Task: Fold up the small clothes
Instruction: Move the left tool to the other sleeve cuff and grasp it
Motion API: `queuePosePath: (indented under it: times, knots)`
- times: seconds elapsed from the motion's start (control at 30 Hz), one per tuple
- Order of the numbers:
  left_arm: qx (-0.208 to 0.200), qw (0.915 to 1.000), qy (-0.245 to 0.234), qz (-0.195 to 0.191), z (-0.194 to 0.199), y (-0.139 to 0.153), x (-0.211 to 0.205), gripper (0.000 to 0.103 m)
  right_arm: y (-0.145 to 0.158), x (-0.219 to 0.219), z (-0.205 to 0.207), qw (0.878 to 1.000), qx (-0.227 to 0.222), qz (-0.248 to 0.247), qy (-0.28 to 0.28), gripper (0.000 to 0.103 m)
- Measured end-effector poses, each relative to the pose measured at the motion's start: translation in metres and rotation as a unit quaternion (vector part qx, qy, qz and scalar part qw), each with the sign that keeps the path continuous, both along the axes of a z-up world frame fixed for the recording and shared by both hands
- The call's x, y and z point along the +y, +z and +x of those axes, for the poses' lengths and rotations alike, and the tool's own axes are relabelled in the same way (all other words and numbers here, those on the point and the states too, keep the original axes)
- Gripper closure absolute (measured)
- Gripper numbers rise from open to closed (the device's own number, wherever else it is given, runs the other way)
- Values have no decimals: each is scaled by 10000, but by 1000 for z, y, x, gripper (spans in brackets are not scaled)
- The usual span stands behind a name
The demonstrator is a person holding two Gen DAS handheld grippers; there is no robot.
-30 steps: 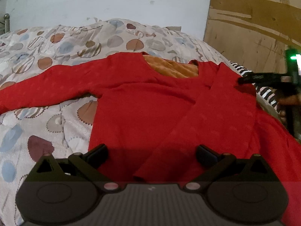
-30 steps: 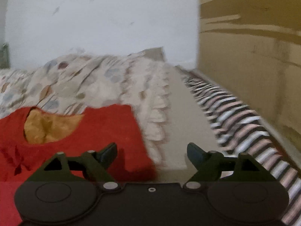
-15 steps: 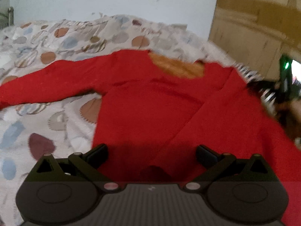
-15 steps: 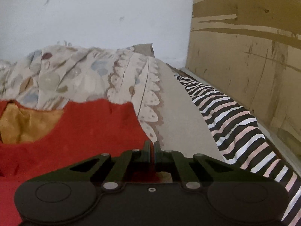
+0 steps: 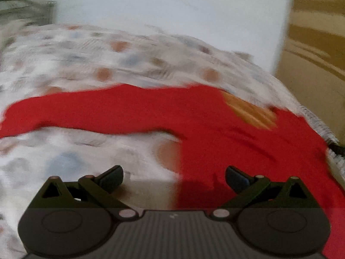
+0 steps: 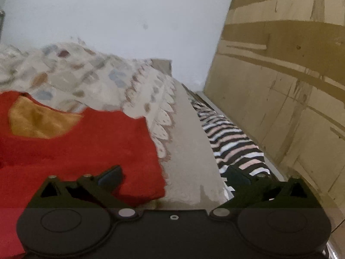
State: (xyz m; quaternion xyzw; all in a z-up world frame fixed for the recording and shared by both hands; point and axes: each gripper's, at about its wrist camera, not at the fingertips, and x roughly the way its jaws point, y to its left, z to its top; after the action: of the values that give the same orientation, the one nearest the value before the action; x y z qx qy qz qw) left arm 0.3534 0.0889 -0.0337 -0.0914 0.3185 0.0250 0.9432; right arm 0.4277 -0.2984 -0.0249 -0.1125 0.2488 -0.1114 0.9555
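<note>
The right gripper (image 6: 173, 178) stands with its jaws wide apart and nothing between them. Half a second ago those jaws were pinched on a bit of red cloth at the shirt's shoulder edge; they have just been opening, and the cloth has dropped free. The red long-sleeved shirt (image 6: 86, 142) now lies flat ahead and to the left of this gripper, its near edge just beyond the left finger, its orange inner lining (image 6: 36, 120) showing at the neck further off. To the right of the gripper runs a striped cloth (image 6: 232, 142) along a wooden panel (image 6: 280, 86).

The left gripper (image 5: 173, 178) is also open and empty, hovering over the patterned quilt (image 5: 86, 64). It has swung leftward: the shirt's body edge now sits between its fingers instead of the folded-in sleeve seen a second ago. The unfolded left sleeve (image 5: 86, 112) stretches away ahead and to its left. This view is smeared by motion, so the sleeve's cuff end seems to lie at the far left, though that is uncertain.

In my judgement the right side's fold is set down, and the outstretched sleeve is the next piece to bring in.
</note>
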Motion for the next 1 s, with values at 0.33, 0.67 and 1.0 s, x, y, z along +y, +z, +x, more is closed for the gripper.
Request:
queuePosePath:
  times: [0.33,0.67,1.0]
  knots:
    - [-151,9839,1588,-809,0,15,135,0,20,75,-87,9882,44,1013,1152,1]
    - [-499,9447,2127,-2444,23,-52,238,0,2,119,-144,9769,209,1092,1826,0]
    - [-1221,8867,2968,-3327,16,-83,281,4,-22,116,-140,9690,427,1465,1941,0]
